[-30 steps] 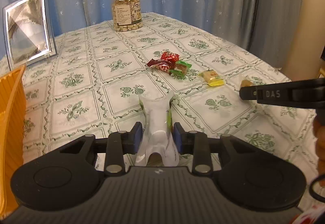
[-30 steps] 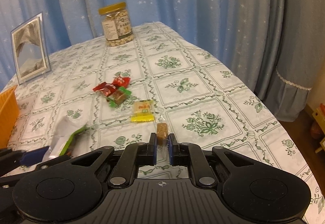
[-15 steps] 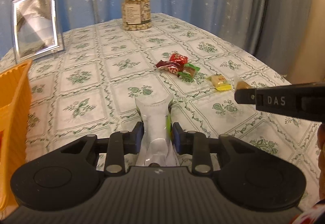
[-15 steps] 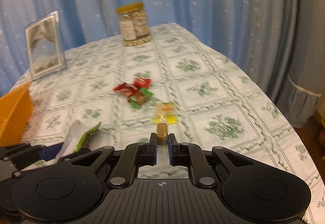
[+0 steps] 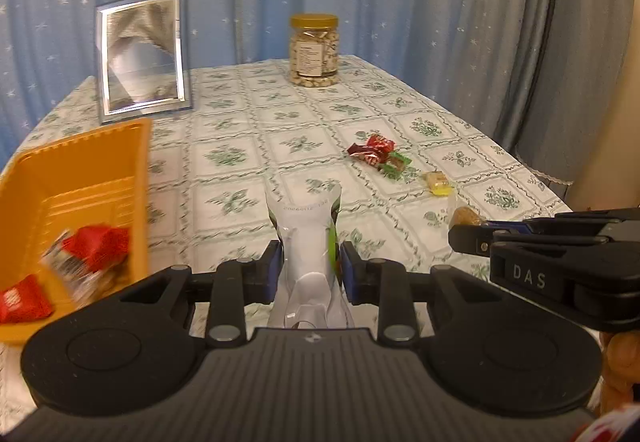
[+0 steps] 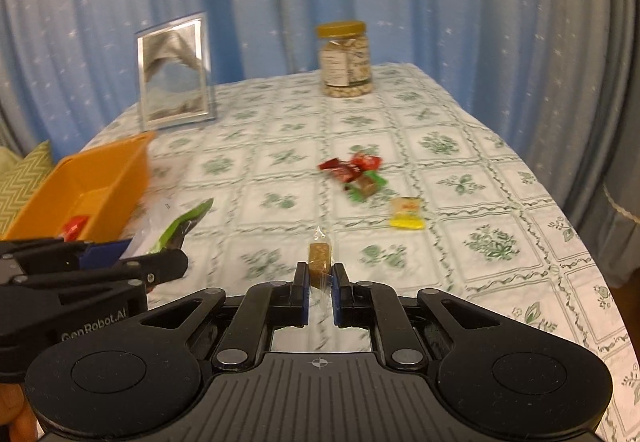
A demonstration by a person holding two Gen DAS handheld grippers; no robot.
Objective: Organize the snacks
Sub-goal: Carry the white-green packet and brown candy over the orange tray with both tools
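Note:
My left gripper (image 5: 308,258) is shut on a white and green snack pouch (image 5: 306,230), lifted above the table. That pouch (image 6: 176,226) shows at the left of the right wrist view too. My right gripper (image 6: 320,274) is shut on a small brown candy in clear wrap (image 6: 319,258), also off the table; the candy (image 5: 464,217) shows at its tip in the left wrist view. An orange basket (image 5: 92,177) stands at the left with red packets (image 5: 96,246) inside. On the cloth lie red wrappers (image 5: 370,149), a green-wrapped candy (image 5: 396,163) and a yellow candy (image 5: 438,181).
A jar of nuts (image 5: 314,49) with a yellow lid stands at the table's far end. A silver picture frame (image 5: 140,55) stands behind the basket. Blue curtains hang behind the table. The table edge drops off at the right. A green cushion (image 6: 24,173) lies beyond the basket.
Both grippers rose and swung left with their snacks. The orange basket has come well into view at the left, and the loose candies have slid to the right.

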